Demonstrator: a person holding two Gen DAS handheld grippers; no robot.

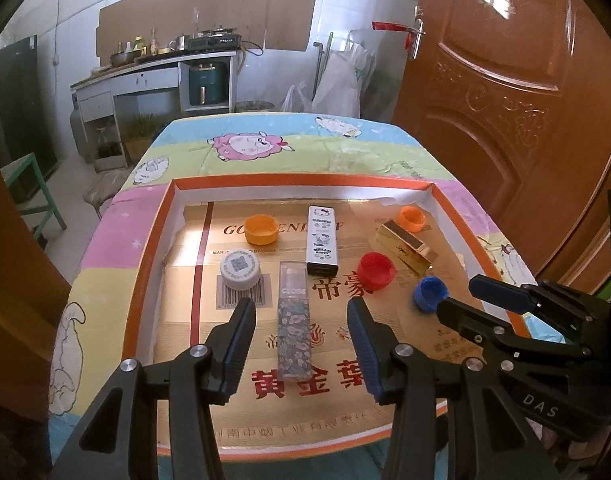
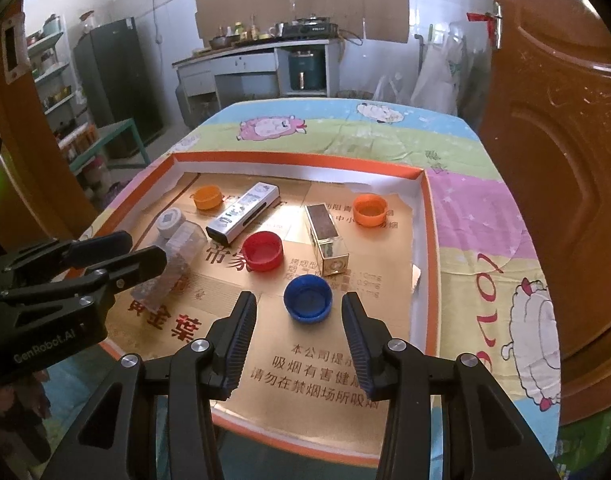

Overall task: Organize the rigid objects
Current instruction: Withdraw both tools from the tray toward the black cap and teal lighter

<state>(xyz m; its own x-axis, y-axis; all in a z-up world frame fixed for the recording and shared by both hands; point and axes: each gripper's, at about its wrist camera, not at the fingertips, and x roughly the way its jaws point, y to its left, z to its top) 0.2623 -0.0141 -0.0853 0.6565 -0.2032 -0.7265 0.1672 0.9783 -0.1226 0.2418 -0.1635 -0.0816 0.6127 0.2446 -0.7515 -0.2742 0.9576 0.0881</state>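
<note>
Both claws are open and hold nothing: the left claw [image 1: 301, 344] hangs over the flowery box [image 1: 292, 320], the right claw [image 2: 295, 338] near the blue cap [image 2: 308, 298]. It looks like a sorting step between grabs. Next, each claw must drop and pinch its thing.

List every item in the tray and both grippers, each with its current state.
Left gripper: open, floral box between fingers.
Right gripper: open, empty.
Floral box: lying flat.
White box: lying flat.
Gold box: lying flat.
Red cap, blue cap: opening up.
White cap: top up.

Floral box [image 2: 173, 268] – part-hidden behind left gripper [image 2: 117, 256], print unreadable
</note>
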